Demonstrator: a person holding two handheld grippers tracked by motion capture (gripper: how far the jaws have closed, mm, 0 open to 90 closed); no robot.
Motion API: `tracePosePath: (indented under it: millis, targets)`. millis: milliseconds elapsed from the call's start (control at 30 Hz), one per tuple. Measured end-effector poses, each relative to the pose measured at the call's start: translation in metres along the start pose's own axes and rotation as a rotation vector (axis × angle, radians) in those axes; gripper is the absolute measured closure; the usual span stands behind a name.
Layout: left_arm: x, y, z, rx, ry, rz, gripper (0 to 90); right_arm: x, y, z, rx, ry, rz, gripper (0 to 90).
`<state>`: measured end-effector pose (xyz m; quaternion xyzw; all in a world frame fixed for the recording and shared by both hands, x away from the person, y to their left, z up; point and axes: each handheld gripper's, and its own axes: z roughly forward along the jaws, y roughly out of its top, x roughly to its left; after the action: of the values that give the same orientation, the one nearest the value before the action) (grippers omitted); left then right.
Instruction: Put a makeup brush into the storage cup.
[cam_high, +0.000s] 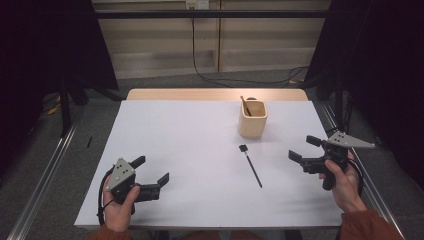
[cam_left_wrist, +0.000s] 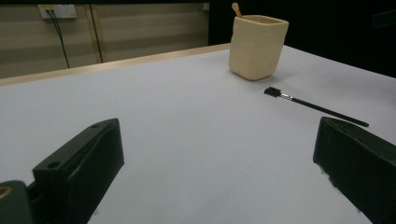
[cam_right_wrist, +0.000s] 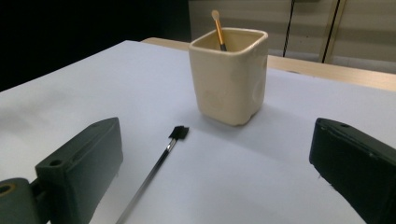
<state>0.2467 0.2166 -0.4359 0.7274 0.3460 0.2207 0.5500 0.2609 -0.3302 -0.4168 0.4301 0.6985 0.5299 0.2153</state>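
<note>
A cream square cup (cam_high: 252, 119) (cam_left_wrist: 257, 45) (cam_right_wrist: 229, 74) stands upright toward the back right of the white table (cam_high: 190, 150), with a wooden-handled brush (cam_high: 245, 105) (cam_right_wrist: 218, 29) leaning inside it. A thin black brush (cam_high: 251, 165) (cam_left_wrist: 313, 106) (cam_right_wrist: 156, 168) lies flat in front of the cup, its head toward the cup. My left gripper (cam_high: 154, 170) (cam_left_wrist: 215, 168) hovers open near the front left, well apart from the brush. My right gripper (cam_high: 304, 148) (cam_right_wrist: 215, 168) is open at the right edge, jaws pointing toward the brush and cup. Nothing sits between either pair of jaws.
A wooden strip (cam_high: 215, 94) runs along the table's far edge. Metal rails (cam_high: 47, 165) flank the table on the floor. A black cable (cam_high: 200, 70) hangs down the back wall. Dark curtains (cam_high: 380, 60) stand at both sides.
</note>
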Motion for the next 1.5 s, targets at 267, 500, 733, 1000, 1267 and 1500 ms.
tracePosePath:
  millis: [267,500,733,1000,1267,1500]
  targets:
    - [0.0,-0.001,-0.004,-0.004,0.015,-0.015,1.8,0.005,-0.018,-0.02,0.021,-0.024,0.013,1.8]
    - [-0.002,-0.003,-0.007,-0.002,0.027,-0.01,1.8,0.009,-0.029,-0.032,0.032,-0.04,0.023,1.5]
    - [-0.001,-0.002,-0.006,-0.008,0.014,-0.008,1.7,0.011,-0.033,-0.034,0.049,-0.044,-0.009,1.2]
    - [0.001,-0.003,-0.005,-0.005,0.0,-0.01,1.7,0.009,-0.032,-0.034,0.017,-0.023,0.006,1.0]
    - [0.002,-0.001,-0.007,-0.019,-0.015,-0.01,1.7,0.011,-0.026,-0.029,-0.015,-0.016,0.002,1.2]
    - [0.0,-0.001,-0.006,-0.01,-0.01,-0.007,1.7,0.013,-0.02,-0.024,-0.033,-0.015,-0.015,1.3]
